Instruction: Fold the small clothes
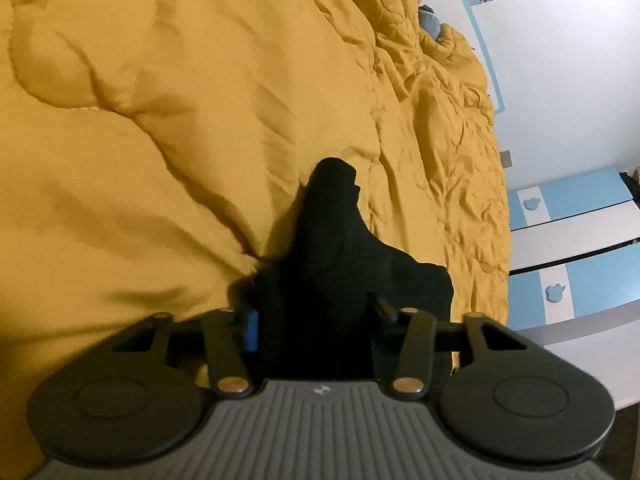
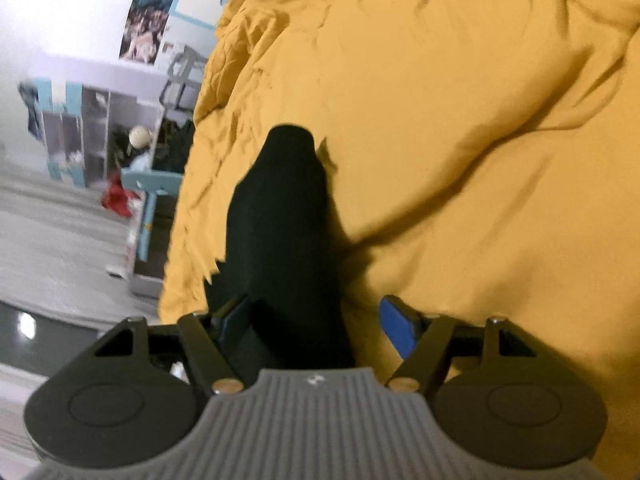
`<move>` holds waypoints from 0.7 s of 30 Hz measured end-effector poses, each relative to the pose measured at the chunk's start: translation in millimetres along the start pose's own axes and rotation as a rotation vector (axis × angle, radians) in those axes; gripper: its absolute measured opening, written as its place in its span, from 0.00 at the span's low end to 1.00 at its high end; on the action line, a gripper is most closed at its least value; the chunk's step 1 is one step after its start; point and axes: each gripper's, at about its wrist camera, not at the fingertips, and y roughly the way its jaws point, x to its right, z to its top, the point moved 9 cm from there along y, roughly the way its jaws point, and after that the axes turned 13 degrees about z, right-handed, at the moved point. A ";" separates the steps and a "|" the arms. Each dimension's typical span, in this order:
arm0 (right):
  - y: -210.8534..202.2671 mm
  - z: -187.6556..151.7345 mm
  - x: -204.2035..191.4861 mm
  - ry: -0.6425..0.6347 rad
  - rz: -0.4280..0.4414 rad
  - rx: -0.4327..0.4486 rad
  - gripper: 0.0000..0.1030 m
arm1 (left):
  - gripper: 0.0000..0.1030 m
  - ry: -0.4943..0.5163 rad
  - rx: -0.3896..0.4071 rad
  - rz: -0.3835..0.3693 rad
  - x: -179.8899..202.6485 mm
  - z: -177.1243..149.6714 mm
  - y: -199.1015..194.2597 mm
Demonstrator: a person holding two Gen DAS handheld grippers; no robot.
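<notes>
A small black garment [image 1: 336, 240] lies on the rumpled yellow duvet [image 1: 160, 120] and runs away from me in a narrow strip. Its near end fills the gap of my left gripper [image 1: 316, 316], whose blue-padded fingers [image 1: 250, 332] close against the cloth on both sides. In the right wrist view the black garment [image 2: 284, 208] also reaches back between the fingers of my right gripper [image 2: 316, 316]. That gripper is open: the cloth rests against the left finger, and yellow duvet [image 2: 460, 120] shows between the cloth and the blue pad [image 2: 396, 328] on the right.
The bed's edge falls off to blue-and-white drawers [image 1: 580, 240] on the right in the left wrist view. Pillows [image 1: 430, 16] lie at the far end. In the right wrist view, a grey floor [image 2: 60, 240], shelves [image 2: 80, 132] and a red object [image 2: 116, 200] lie left of the bed.
</notes>
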 end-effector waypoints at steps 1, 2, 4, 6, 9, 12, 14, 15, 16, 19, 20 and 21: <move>3.9 3.2 1.0 0.016 0.017 0.005 0.64 | 0.41 -0.003 -0.002 -0.002 -0.4 0.2 1.8; 8.0 6.4 1.6 0.031 0.035 0.010 0.63 | 0.36 -0.007 -0.003 -0.008 -0.2 0.3 3.9; 16.4 12.2 4.6 0.067 0.060 0.018 0.56 | 0.31 -0.014 -0.001 -0.013 0.3 1.7 7.2; 27.1 15.5 7.2 0.105 0.088 0.004 0.51 | 0.26 -0.013 0.004 -0.013 1.7 1.5 7.3; 36.4 17.7 4.1 0.092 0.068 -0.003 0.29 | 0.19 0.005 0.023 -0.002 7.6 1.9 2.8; 33.6 17.0 -7.0 0.036 0.057 0.007 0.16 | 0.17 0.042 0.060 0.015 19.1 1.3 -7.8; 31.0 16.5 -20.8 -0.019 0.050 0.017 0.13 | 0.17 0.079 0.088 0.047 29.1 -0.5 -14.4; 27.3 14.7 -28.1 -0.050 0.044 0.021 0.13 | 0.17 0.097 0.104 0.056 34.7 -2.0 -18.6; 24.6 13.9 -36.5 -0.082 0.038 0.024 0.13 | 0.16 0.110 0.123 0.058 41.1 -3.2 -24.1; 13.0 11.4 -64.6 -0.165 0.042 0.039 0.13 | 0.16 0.150 0.185 0.056 59.4 -8.1 -45.0; 7.8 10.2 -74.6 -0.188 0.052 0.044 0.12 | 0.16 0.167 0.209 0.057 66.1 -10.3 -53.7; 2.1 8.8 -83.9 -0.210 0.062 0.050 0.12 | 0.16 0.181 0.230 0.055 72.1 -12.5 -61.7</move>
